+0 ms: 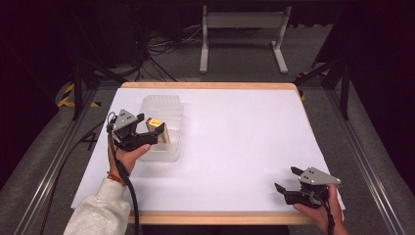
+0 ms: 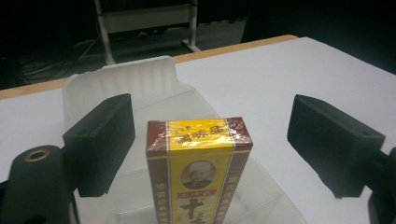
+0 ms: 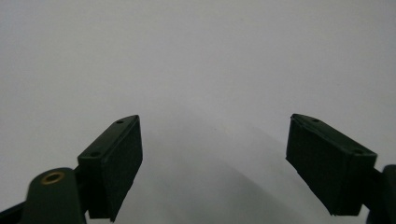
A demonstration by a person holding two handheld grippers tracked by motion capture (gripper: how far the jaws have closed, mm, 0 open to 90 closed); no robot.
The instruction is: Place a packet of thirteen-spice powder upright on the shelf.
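Observation:
A small box (image 2: 200, 156) with a yellow top, dark red sides and a printed portrait stands upright inside a clear plastic container (image 2: 122, 80). My left gripper (image 2: 211, 140) straddles it with its jaws open, and a gap shows on each side between pad and box. From above, the box (image 1: 160, 130) sits in the container (image 1: 161, 101) at the table's left, with the left gripper (image 1: 148, 128) reaching in from the left. My right gripper (image 1: 286, 178) rests open near the front right of the table, with only white tabletop between its jaws (image 3: 215, 158).
The white table (image 1: 230, 142) has a wooden rim along its far and near edges. Beyond it are dark floor, cables and a grey metal stand (image 1: 242, 29). Rails run along both sides of the table.

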